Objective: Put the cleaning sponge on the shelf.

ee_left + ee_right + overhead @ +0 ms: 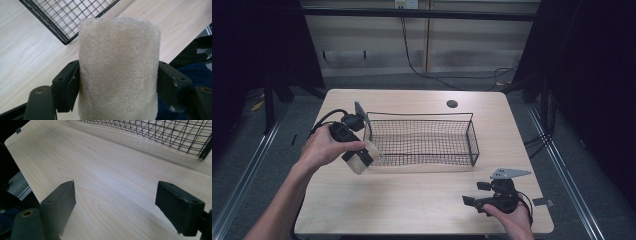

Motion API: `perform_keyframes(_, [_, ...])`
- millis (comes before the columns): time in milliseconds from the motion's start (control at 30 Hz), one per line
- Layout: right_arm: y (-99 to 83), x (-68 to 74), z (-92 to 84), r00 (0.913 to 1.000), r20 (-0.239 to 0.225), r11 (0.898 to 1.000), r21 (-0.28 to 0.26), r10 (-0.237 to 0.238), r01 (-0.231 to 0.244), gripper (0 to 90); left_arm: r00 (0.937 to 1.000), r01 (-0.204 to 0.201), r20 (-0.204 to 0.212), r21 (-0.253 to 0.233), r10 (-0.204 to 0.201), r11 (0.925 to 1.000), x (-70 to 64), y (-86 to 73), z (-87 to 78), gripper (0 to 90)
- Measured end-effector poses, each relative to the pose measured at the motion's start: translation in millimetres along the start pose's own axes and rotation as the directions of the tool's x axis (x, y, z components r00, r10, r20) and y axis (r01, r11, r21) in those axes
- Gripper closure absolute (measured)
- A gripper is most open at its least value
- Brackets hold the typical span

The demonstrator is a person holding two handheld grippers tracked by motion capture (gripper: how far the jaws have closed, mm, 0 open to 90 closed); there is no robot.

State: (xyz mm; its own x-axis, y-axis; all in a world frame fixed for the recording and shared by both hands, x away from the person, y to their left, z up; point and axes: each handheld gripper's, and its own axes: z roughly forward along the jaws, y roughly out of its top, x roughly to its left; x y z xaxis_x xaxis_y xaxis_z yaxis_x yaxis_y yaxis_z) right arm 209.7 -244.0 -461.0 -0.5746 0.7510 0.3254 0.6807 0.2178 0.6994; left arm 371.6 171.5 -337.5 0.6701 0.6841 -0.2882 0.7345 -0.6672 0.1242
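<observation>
Wire mesh formed the black basket (pixel 422 142), a long rectangular tray with thin rod rims and open grid walls, sitting at the centre of the high view on a pale wood-grain table (pixel 412 200) with rounded corners. A small dark round grommet (pixel 452 104) sat in the tabletop toward the upper middle of that frame.

At the left of the high view, the left hand (pixel 323 148) held the left gripper (pixel 362 156) at the basket's lower left corner, its jaws clamped on a cream, fibrous loofah roll (pixel 360 157). In the left gripper view the roll (pixel 118 70) looked like a stubby cylinder with a coarse, matted, fuzzy surface, pinched on its two sides by the flat black jaw pads; its long axis ran up the middle of that frame, away from the camera, with the far end reaching toward the basket's corner (pixel 66 22) in the upper left. From above, the roll hung over the table just outside the basket's corner, tilted toward the lower right; whether it touched the wire could not be told.

At the lower right of the high view, the right hand (pixel 512 220) held the right gripper (pixel 474 192) low near the table's front edge, well apart from the basket. In the right gripper view its two blocky black jaws stood wide apart with bare wood grain between them, and the basket's mesh (pixel 160 132) crossed the upper right.
</observation>
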Motion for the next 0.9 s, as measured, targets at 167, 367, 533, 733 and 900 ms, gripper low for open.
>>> perform_keyframes(167, [0.0,0.4,-0.1,1.0000,-0.001,1.000,0.001,0.000,0.000,16.3,1.0000,0.000,-0.003,0.008,0.000,1.0000,-1.6,4.6,-5.7,26.8])
perform_keyframes(367, [-0.2,0.2,-0.4,1.0000,0.000,1.000,0.000,0.003,-0.003,16.3,1.0000,0.005,0.005,0.000,-0.005,1.0000,0.8,10.2,-13.1,26.8])
perform_keyframes(533, [-0.2,0.1,-0.2,1.0000,0.001,1.000,0.001,0.002,-0.002,16.1,0.9999,0.009,0.011,-0.017,-0.008,0.9998,1.8,15.0,-21.7,26.8])
perform_keyframes(733, [-0.5,0.2,-0.5,1.0000,-0.003,1.000,-0.002,0.009,-0.009,16.1,0.9992,0.038,-0.007,-0.025,-0.038,0.9990,2.7,22.6,-26.8,26.8])
perform_keyframes(900, [-0.5,-0.1,-0.4,0.9999,-0.003,1.000,-0.001,0.011,-0.011,16.1,0.9971,0.077,0.003,-0.052,-0.077,0.9957,2.8,31.5,-25.4,26.8])
